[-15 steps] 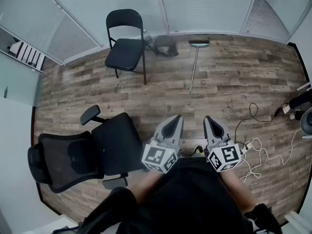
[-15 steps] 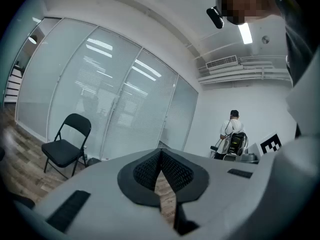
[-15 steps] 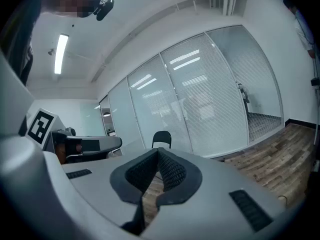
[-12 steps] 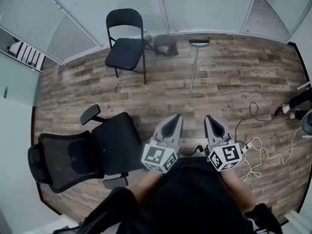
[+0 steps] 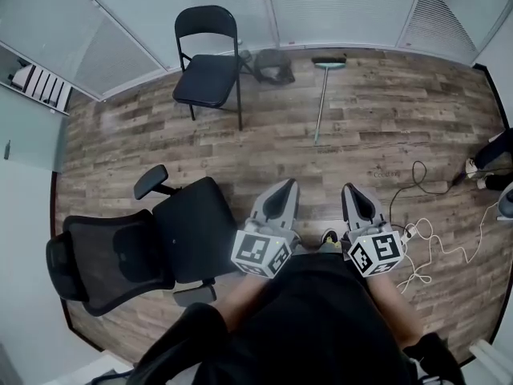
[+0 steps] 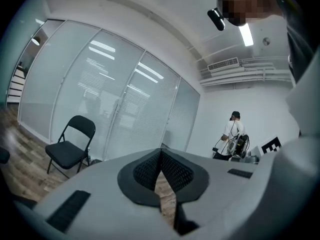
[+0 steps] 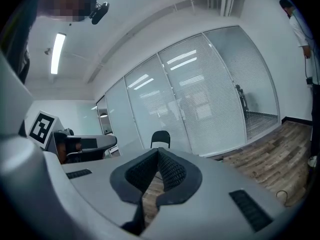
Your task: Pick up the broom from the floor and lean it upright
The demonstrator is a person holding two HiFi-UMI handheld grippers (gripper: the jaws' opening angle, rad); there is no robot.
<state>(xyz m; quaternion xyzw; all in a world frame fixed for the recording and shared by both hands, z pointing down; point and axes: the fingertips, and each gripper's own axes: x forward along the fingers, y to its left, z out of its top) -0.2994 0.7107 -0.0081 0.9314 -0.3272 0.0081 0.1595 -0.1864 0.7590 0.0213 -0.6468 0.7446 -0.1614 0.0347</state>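
The broom [image 5: 321, 96] lies flat on the wooden floor far ahead, its teal head [image 5: 329, 62] near the glass wall and its thin handle pointing back toward me. My left gripper [image 5: 285, 187] and right gripper [image 5: 354, 191] are held side by side close to my body, well short of the broom. Both point roughly level, both are shut, and neither holds anything. In the left gripper view the jaws [image 6: 160, 156] meet at the tips; in the right gripper view the jaws [image 7: 158, 154] do the same. The broom is not visible in either gripper view.
A black folding chair [image 5: 207, 72] stands at the back left, with a dark dustpan [image 5: 274, 65] beside it. A black office chair [image 5: 144, 247] sits close on my left. White and black cables [image 5: 425, 239] trail over the floor at right. A person [image 6: 234, 134] stands far off.
The floor scene has slid slightly up and away in the head view and the grippers sit a little higher in it. The broom has not moved. Both grippers stay shut.
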